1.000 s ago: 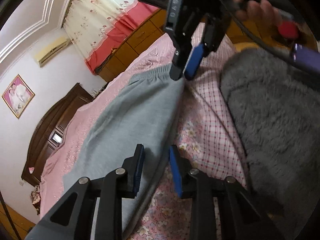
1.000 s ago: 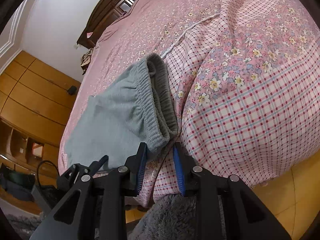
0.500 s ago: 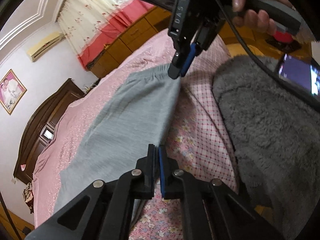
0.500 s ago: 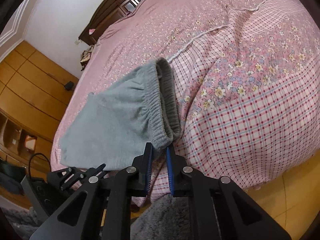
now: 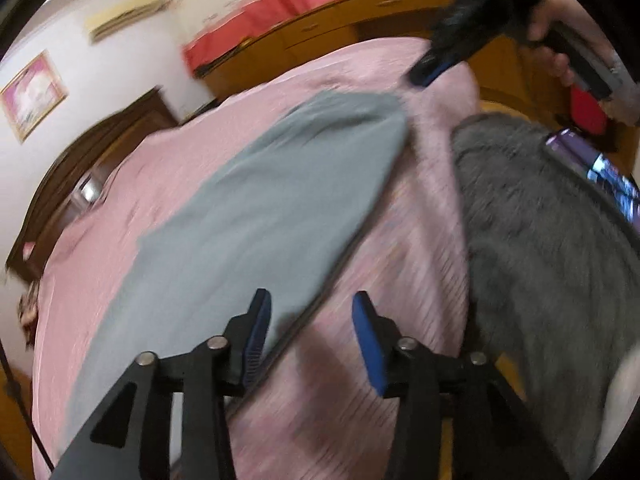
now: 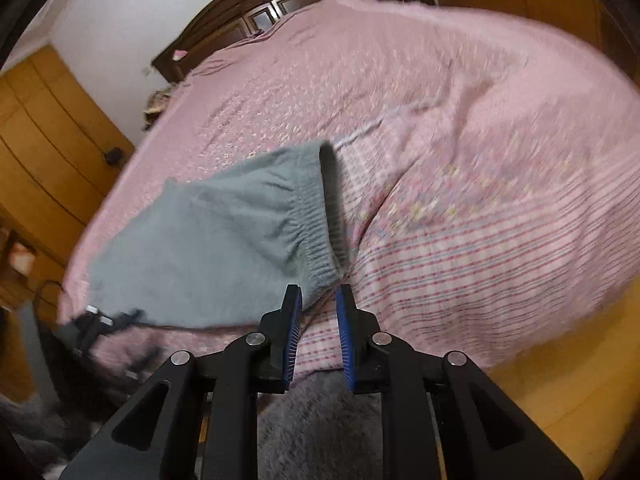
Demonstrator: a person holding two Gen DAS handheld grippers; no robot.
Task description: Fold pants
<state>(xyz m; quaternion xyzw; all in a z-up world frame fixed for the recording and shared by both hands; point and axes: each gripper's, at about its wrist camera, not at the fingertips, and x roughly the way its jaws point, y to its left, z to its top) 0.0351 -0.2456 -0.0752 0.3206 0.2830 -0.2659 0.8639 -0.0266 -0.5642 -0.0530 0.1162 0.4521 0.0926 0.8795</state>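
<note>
Grey pants [image 5: 256, 216] lie flat on the pink bed, folded lengthwise, waistband at the far end. In the right wrist view the elastic waistband [image 6: 308, 236] lies just ahead of my right gripper [image 6: 318, 300], which is open with a narrow gap and holds nothing. My left gripper [image 5: 312, 312] is open wide and empty, just above the pants' near edge. The right gripper also shows in the left wrist view [image 5: 430, 70], lifted above the waistband end. Both views are motion-blurred.
The pink floral and plaid bedspread [image 6: 460, 184] covers the bed. A grey fluffy sleeve [image 5: 552, 248] with a phone [image 5: 600, 168] on it is at right. Wooden wardrobes [image 6: 44, 152] and a dark headboard [image 6: 256, 12] stand behind.
Both grippers were shut on the pants' edge half a second ago; both have now opened, let go and pulled back. The pants lie flat on the bed.
</note>
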